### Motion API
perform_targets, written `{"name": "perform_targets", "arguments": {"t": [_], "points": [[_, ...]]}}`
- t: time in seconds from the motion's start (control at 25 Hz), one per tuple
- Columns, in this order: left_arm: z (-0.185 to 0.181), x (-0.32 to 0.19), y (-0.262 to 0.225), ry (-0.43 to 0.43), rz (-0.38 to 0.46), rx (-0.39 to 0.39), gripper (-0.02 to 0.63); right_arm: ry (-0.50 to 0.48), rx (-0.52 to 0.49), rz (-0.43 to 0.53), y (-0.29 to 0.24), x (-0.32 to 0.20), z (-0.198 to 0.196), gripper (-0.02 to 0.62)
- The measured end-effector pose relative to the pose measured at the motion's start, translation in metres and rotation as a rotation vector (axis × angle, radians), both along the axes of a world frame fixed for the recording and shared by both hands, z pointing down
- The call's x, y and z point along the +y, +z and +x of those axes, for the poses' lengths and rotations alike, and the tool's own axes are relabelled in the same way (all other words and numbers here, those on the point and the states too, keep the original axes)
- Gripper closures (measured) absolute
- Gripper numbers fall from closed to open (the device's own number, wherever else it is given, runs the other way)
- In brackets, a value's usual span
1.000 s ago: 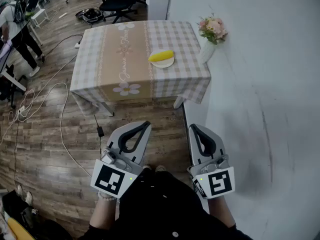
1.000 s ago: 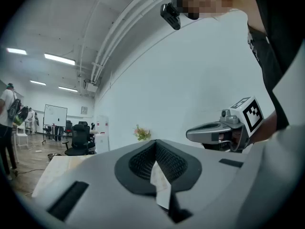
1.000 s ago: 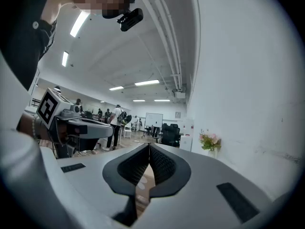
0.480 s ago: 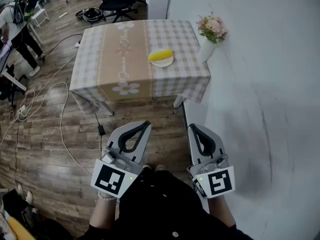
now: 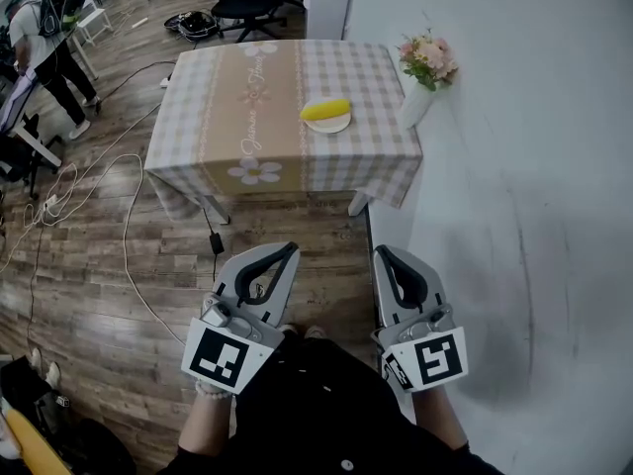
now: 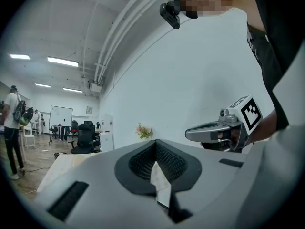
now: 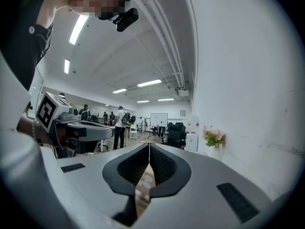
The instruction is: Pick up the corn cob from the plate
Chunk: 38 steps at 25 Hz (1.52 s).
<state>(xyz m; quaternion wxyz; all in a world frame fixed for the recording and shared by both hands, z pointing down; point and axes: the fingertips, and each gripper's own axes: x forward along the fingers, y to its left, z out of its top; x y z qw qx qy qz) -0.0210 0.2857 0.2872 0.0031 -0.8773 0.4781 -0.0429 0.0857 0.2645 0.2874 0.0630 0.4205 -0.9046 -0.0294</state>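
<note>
Nearest the camera, the left hand-held gripper [image 5: 285,250] and the right hand-held gripper [image 5: 382,253] are held side by side, a little apart, both pointing level toward the bench [image 5: 218,117]. Each gripper's own view shows its jaws pressed together with nothing between them.

A strip of bare wooden floor [image 5: 297,228] lies open between the gripper tips and the bench's near edge. To the left, a cable [image 5: 127,228] loops across the floor and runs in under the bench. To the right, the white wall [image 5: 514,186] closes that side off. The right hand-held gripper is just beside it.

The bench's checked cloth hangs over the near edge. The plate [image 5: 331,125] sits on the bench's right half, clear of every edge, and the corn cob [image 5: 324,110] lies across it. The flower vase [image 5: 417,102] stands at the bench's right edge against the wall, near the plate but apart from it.

Beyond the bench is an office chair [image 5: 242,0]. At far left, a person [image 5: 49,52] stands, well apart.
</note>
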Motion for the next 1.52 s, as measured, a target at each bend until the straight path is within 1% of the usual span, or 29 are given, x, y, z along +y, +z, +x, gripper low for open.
{"name": "perform_targets", "arguments": {"t": [0.12, 0.24, 0.36, 0.52, 0.76, 0.92, 1.12, 1.4, 1.52], "points": [[0.005, 0.003, 0.001, -0.016, -0.007, -0.005, 0.594, -0.045, 0.022, 0.017, 0.000, 0.004, 0.000, 0.554], [0.013, 0.007, 0.001, -0.023, 0.003, -0.021, 0.594, -0.081, 0.068, 0.023, 0.005, 0.010, 0.001, 0.554], [0.020, 0.012, 0.001, -0.039, 0.009, -0.018, 0.594, -0.088, 0.062, 0.028, 0.005, 0.014, 0.007, 0.554], [0.031, 0.014, 0.002, -0.052, 0.016, -0.006, 0.594, -0.083, 0.053, 0.035, 0.008, 0.018, 0.021, 0.554], [0.048, 0.022, -0.002, -0.035, 0.046, -0.017, 0.592, -0.039, 0.037, 0.020, 0.013, 0.025, 0.046, 0.554], [0.050, 0.027, -0.001, -0.035, 0.051, -0.032, 0.594, -0.019, 0.015, 0.029, 0.012, 0.024, 0.055, 0.554], [0.047, 0.024, -0.003, -0.052, 0.060, 0.016, 0.594, -0.026, 0.009, 0.036, 0.014, 0.022, 0.053, 0.554], [0.044, 0.009, 0.000, -0.058, 0.080, 0.026, 0.594, -0.033, 0.025, 0.048, 0.015, 0.010, 0.049, 0.554], [0.044, -0.001, 0.005, -0.055, 0.067, 0.027, 0.594, -0.032, 0.043, 0.047, 0.018, 0.003, 0.048, 0.554]]}}
